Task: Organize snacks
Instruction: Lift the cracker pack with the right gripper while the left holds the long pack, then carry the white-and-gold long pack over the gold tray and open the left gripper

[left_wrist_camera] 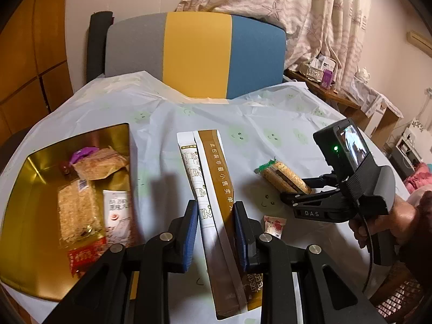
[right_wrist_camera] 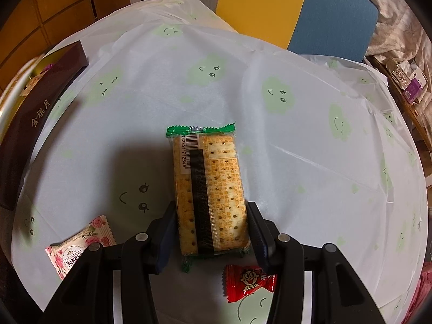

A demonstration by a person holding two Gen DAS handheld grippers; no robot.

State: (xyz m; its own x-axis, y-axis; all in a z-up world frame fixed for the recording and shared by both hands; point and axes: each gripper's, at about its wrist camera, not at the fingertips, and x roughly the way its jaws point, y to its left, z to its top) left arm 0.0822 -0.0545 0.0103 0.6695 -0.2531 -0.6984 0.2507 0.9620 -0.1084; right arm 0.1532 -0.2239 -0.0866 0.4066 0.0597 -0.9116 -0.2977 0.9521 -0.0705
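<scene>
My left gripper (left_wrist_camera: 214, 212) is shut on a long brown and white stick packet (left_wrist_camera: 213, 189), held above the table beside a gold tin (left_wrist_camera: 32, 243). The tin holds several wrapped snacks (left_wrist_camera: 78, 210). My right gripper (right_wrist_camera: 212, 217) is shut on a green-edged cracker pack (right_wrist_camera: 210, 186), held above the table; it shows in the left wrist view (left_wrist_camera: 297, 197) with the cracker pack (left_wrist_camera: 280, 175). A rose-print candy (right_wrist_camera: 78, 243) and a red candy (right_wrist_camera: 249, 282) lie on the table below the right gripper.
A round table carries a pale cloth with green cloud faces (right_wrist_camera: 270, 81). The tin's dark side (right_wrist_camera: 32, 116) shows at the left of the right wrist view. A grey, yellow and blue chair (left_wrist_camera: 197, 54) stands behind the table. A cluttered shelf (left_wrist_camera: 324, 78) is at right.
</scene>
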